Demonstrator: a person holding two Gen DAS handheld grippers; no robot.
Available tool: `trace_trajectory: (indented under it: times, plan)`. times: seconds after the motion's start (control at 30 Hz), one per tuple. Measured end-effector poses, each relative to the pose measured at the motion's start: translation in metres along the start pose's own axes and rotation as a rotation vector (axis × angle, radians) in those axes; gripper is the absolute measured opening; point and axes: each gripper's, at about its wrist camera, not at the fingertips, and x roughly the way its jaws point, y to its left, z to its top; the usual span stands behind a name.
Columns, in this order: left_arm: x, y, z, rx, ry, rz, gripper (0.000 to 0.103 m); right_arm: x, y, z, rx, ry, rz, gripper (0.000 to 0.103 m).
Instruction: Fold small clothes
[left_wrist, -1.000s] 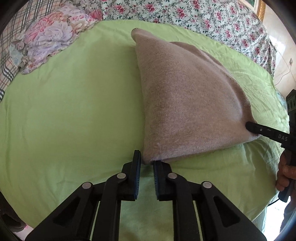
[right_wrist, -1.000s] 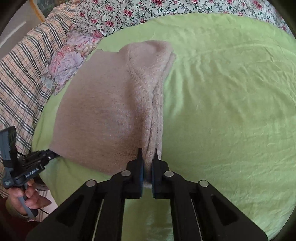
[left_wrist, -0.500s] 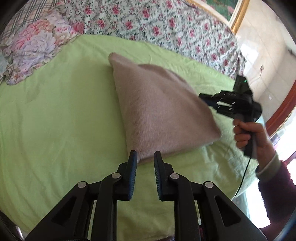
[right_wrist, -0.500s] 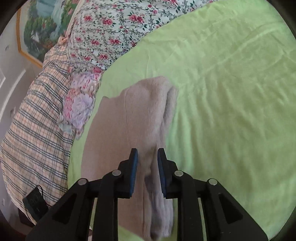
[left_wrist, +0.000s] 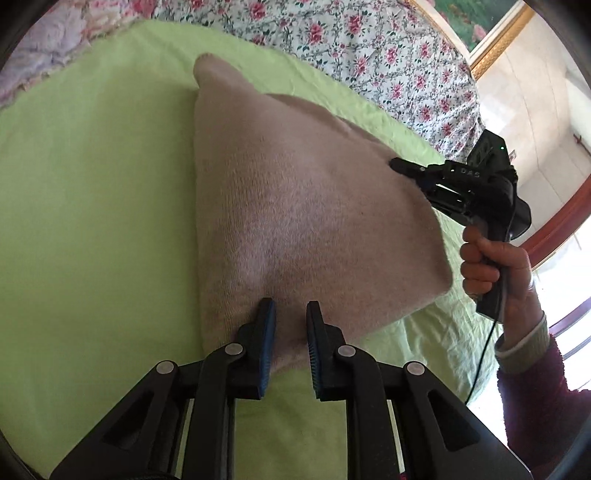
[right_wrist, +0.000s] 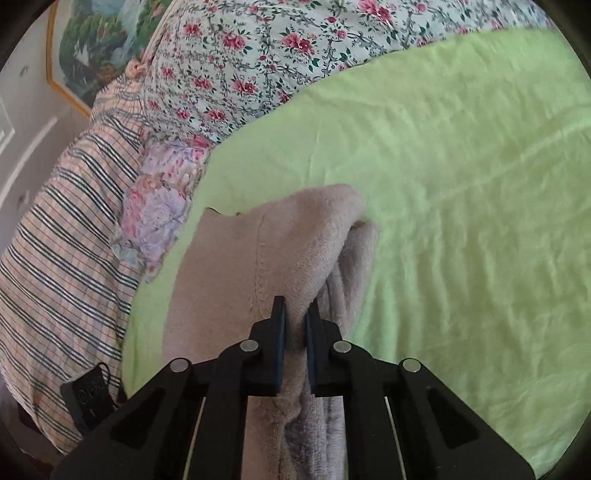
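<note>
Garment: beige knit sweater, folded into a rough triangle on the green sheet, near its floral-quilt edge.
Change, right side: half a second ago jaws apart above the cloth; now right gripper clamped on a thick bunched fold at the sweater's edge.
Change, left side: a second ago at the near corner, jaws just short of the cloth; now left gripper advanced over the near hem, jaws apart, cloth between the fingers but not pinched.
Meaning for task: judged a re-grip for a further fold; one side secured, other side not yet taken.
Position relative to jaws: hem lying inside the left gap; right edge layers stacked and squeezed between the right pads, loose layers hanging below.
Surroundings: floral quilt and plaid cloth beyond the sheet's far and left edges.
Risk: uneven lift if the left side closes late.
</note>
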Motion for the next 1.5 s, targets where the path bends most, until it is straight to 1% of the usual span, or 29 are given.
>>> trace_trajectory:
  times: [0.03, 0.13, 0.23, 0.37, 0.47, 0.5, 0.53, 0.57, 0.6, 0.63, 0.67, 0.73, 0.77, 0.87, 0.9, 0.93, 1.0, 1.03, 1.07, 1.13, 1.2, 1.27, 1.33, 1.43, 1.5]
  plan:
    - [0.002, -0.003, -0.001, 0.003, 0.008, -0.002, 0.016, 0.007, -0.004, -0.003, -0.001, 0.017, -0.037, 0.01]
    - [0.006, -0.012, -0.005, 0.031, 0.022, 0.021, 0.016, 0.019, -0.015, -0.009, 0.034, 0.029, -0.05, 0.011]
    - [0.004, -0.015, -0.006, 0.04, 0.026, 0.031, 0.016, 0.01, -0.02, -0.011, 0.086, -0.006, -0.017, 0.015]
    - [-0.001, -0.018, -0.003, 0.049, 0.042, 0.024, 0.016, -0.013, -0.015, -0.008, 0.081, -0.06, -0.047, 0.017]
    - [-0.023, -0.025, 0.006, 0.085, 0.004, 0.005, 0.017, -0.026, -0.009, 0.0, 0.065, -0.098, -0.044, 0.017]
    - [-0.029, -0.026, 0.01, 0.092, -0.014, 0.002, 0.02, -0.027, -0.008, 0.004, 0.061, -0.105, -0.046, 0.017]
    - [-0.034, -0.028, 0.016, 0.1, -0.031, 0.006, 0.025, -0.026, -0.008, 0.008, 0.062, -0.105, -0.045, 0.02]
    - [-0.037, -0.027, 0.026, 0.102, -0.045, 0.027, 0.03, -0.022, -0.008, 0.012, 0.069, -0.098, -0.043, 0.032]
    - [-0.036, -0.023, 0.037, 0.092, -0.058, 0.052, 0.042, -0.017, -0.01, 0.016, 0.08, -0.085, -0.04, 0.042]
    - [-0.036, -0.018, 0.043, 0.079, -0.063, 0.067, 0.051, -0.009, -0.013, 0.02, 0.089, -0.073, -0.035, 0.058]
    - [-0.031, -0.009, 0.056, 0.047, -0.07, 0.088, 0.053, -0.003, -0.015, 0.022, 0.094, -0.069, -0.03, 0.062]
    - [-0.022, 0.012, 0.077, -0.026, -0.075, 0.088, 0.06, 0.013, -0.021, 0.028, 0.118, -0.047, -0.015, 0.062]
    - [-0.015, 0.026, 0.091, -0.082, -0.067, 0.08, 0.061, 0.02, -0.025, 0.03, 0.133, -0.039, -0.01, 0.062]
    - [0.006, 0.057, 0.125, -0.183, -0.053, 0.025, 0.067, 0.037, -0.035, 0.038, 0.162, -0.031, 0.005, 0.062]
    - [0.015, 0.065, 0.135, -0.202, -0.05, 0.021, 0.073, 0.041, -0.037, 0.04, 0.17, -0.029, 0.01, 0.06]
    - [0.026, 0.074, 0.149, -0.224, -0.042, 0.02, 0.075, 0.046, -0.039, 0.043, 0.174, -0.023, 0.019, 0.049]
    - [0.042, 0.085, 0.164, -0.245, -0.026, 0.015, 0.075, 0.05, -0.037, 0.047, 0.161, -0.015, 0.005, 0.009]
    - [0.05, 0.088, 0.172, -0.247, -0.021, 0.024, 0.074, 0.046, -0.034, 0.048, 0.144, -0.037, 0.002, 0.01]
    - [0.059, 0.09, 0.182, -0.23, -0.016, 0.057, 0.071, 0.04, -0.028, 0.049, 0.113, -0.069, -0.002, 0.009]
    - [0.07, 0.09, 0.194, -0.202, -0.009, 0.099, 0.05, 0.039, -0.024, 0.047, 0.076, -0.073, -0.041, 0.009]
    - [0.08, 0.093, 0.204, -0.193, -0.007, 0.106, 0.039, 0.05, -0.027, 0.044, 0.073, -0.03, -0.077, 0.009]
    - [0.084, 0.094, 0.214, -0.183, -0.018, 0.143, 0.038, 0.052, -0.032, 0.043, 0.09, -0.02, -0.071, 0.011]
    - [0.08, 0.094, 0.219, -0.176, -0.036, 0.168, 0.036, 0.042, -0.031, 0.043, 0.103, -0.043, -0.076, 0.013]
    - [0.056, 0.088, 0.22, -0.148, -0.09, 0.21, 0.035, 0.014, -0.022, 0.036, 0.089, -0.093, -0.091, 0.013]
    - [0.042, 0.084, 0.218, -0.151, -0.119, 0.218, 0.035, -0.003, -0.016, 0.025, 0.09, -0.115, -0.073, 0.013]
